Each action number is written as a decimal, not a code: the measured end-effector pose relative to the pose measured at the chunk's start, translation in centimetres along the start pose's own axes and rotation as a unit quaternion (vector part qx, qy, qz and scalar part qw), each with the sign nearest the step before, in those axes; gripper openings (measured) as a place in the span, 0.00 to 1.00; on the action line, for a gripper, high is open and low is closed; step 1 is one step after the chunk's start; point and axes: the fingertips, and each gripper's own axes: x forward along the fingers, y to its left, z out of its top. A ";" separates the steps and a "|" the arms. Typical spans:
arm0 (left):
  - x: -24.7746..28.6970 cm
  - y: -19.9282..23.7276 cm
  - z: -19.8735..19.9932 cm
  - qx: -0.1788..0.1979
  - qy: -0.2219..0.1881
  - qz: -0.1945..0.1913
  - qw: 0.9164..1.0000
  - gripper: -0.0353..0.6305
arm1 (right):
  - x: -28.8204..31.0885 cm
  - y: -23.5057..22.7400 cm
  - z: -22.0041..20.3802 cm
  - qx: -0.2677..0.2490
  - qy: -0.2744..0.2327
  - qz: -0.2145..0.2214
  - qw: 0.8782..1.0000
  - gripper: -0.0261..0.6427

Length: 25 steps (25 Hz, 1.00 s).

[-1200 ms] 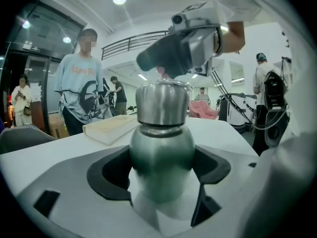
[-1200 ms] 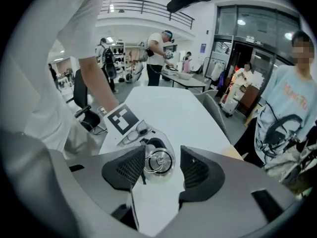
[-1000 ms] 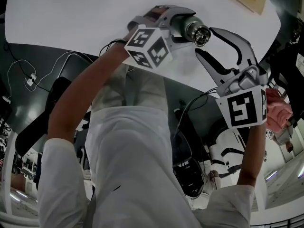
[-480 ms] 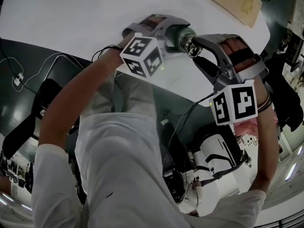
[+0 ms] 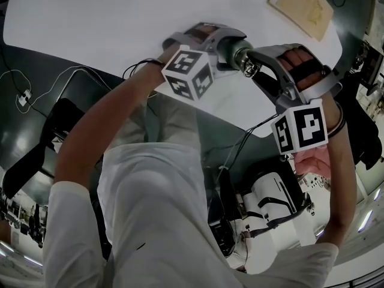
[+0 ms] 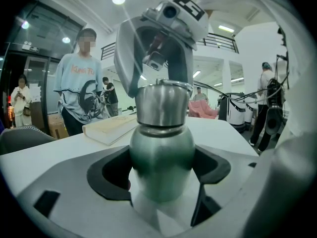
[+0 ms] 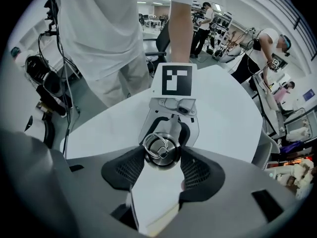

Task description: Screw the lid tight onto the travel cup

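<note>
A steel travel cup (image 6: 162,152) is held above the white table, with my left gripper (image 6: 163,187) shut on its body. In the head view the cup (image 5: 227,48) sticks out to the right of the left gripper (image 5: 219,41). The lid (image 7: 161,150) with its wire ring sits on the cup's mouth. My right gripper (image 7: 162,157) points down over it. Its jaws have just been closing with the lid between them, and both pads touch the lid's rim. From the left gripper view, the right gripper (image 6: 158,81) straddles the lid (image 6: 163,100).
A tan book (image 5: 300,8) lies on the round white table (image 5: 120,17) beyond the cup. People stand past the table (image 6: 77,83). A white machine (image 5: 276,203) and cables sit on the floor by my legs.
The right gripper swung in from beside the cup, rolled its wrist and came down over the lid. The left gripper and cup kept their place.
</note>
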 end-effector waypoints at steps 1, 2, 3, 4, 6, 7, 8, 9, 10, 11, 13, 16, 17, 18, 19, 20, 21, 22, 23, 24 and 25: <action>0.0 0.0 0.1 0.000 0.000 0.000 1.000 0.60 | 0.0 0.0 0.0 0.013 -0.001 -0.001 1.000 0.37; 0.1 -0.1 0.1 0.001 -0.001 -0.001 1.000 0.60 | 0.0 0.1 0.0 0.035 -0.002 0.000 0.999 0.37; 0.2 -0.2 0.2 0.000 -0.002 -0.002 1.000 0.60 | 0.0 0.1 -0.1 0.064 -0.005 0.000 0.998 0.37; 0.3 -0.2 0.2 0.000 -0.003 -0.002 1.000 0.60 | 0.0 0.0 -0.2 0.095 -0.009 -0.001 0.995 0.37; 0.2 -0.1 0.2 -0.001 -0.004 -0.001 1.000 0.60 | 0.0 -0.3 -0.3 0.148 -0.017 -0.009 0.989 0.37; 0.2 -0.1 0.2 -0.001 -0.004 -0.001 1.000 0.60 | 0.1 -0.4 -0.2 0.169 -0.020 -0.014 0.985 0.37; 0.2 -0.1 0.1 -0.002 -0.005 0.000 1.000 0.60 | 0.1 -0.5 -0.2 0.188 -0.022 -0.020 0.982 0.37; 0.1 -0.1 0.1 -0.002 -0.005 0.000 1.000 0.60 | 0.1 -0.6 -0.2 0.208 -0.024 -0.026 0.977 0.37; 0.1 -0.1 0.1 -0.002 -0.006 0.001 1.000 0.60 | 0.1 -0.7 -0.3 0.229 -0.027 -0.032 0.972 0.37; 0.1 -0.1 0.1 -0.003 -0.006 0.001 1.000 0.60 | 0.1 -0.8 -0.3 0.252 -0.030 -0.038 0.967 0.37; 0.1 -0.1 0.1 -0.003 -0.007 0.001 1.000 0.60 | 0.1 -1.0 -0.4 0.299 -0.034 -0.055 0.952 0.37; 0.0 -0.1 0.1 -0.002 -0.007 0.001 1.000 0.60 | 0.1 -1.2 -0.5 0.378 -0.038 -0.084 0.921 0.37; 0.0 0.0 0.1 -0.003 -0.007 0.001 1.000 0.60 | 0.0 -1.2 -0.6 0.408 -0.039 -0.096 0.907 0.37; 0.0 -0.1 0.1 -0.003 -0.006 0.002 1.000 0.60 | 0.0 -1.2 -0.7 0.440 -0.041 -0.110 0.891 0.37; 0.1 -0.1 0.1 -0.004 -0.005 0.002 1.000 0.60 | 0.0 -1.2 -0.8 0.471 -0.044 -0.129 0.872 0.37; 0.1 -0.2 0.1 -0.005 -0.004 0.001 1.000 0.60 | -0.1 -1.2 -1.0 0.501 -0.048 -0.152 0.851 0.37; 0.2 -0.3 0.1 -0.005 -0.004 0.001 1.000 0.60 | -0.1 -1.3 -1.1 0.527 -0.050 -0.175 0.830 0.37; 0.2 -0.2 0.1 -0.004 -0.003 0.001 1.000 0.60 | -0.2 -1.4 -1.2 0.549 -0.049 -0.196 0.811 0.37; 0.2 -0.2 0.1 -0.004 -0.003 0.001 1.000 0.60 | -0.2 -1.5 -1.2 0.566 -0.046 -0.214 0.795 0.37; 0.2 -0.2 0.1 -0.004 -0.003 0.001 1.000 0.60 | -0.3 -1.5 -1.3 0.578 -0.043 -0.229 0.782 0.37; 0.2 -0.2 0.1 -0.004 -0.003 0.001 1.000 0.60 | -0.3 -1.5 -1.3 0.587 -0.040 -0.238 0.773 0.37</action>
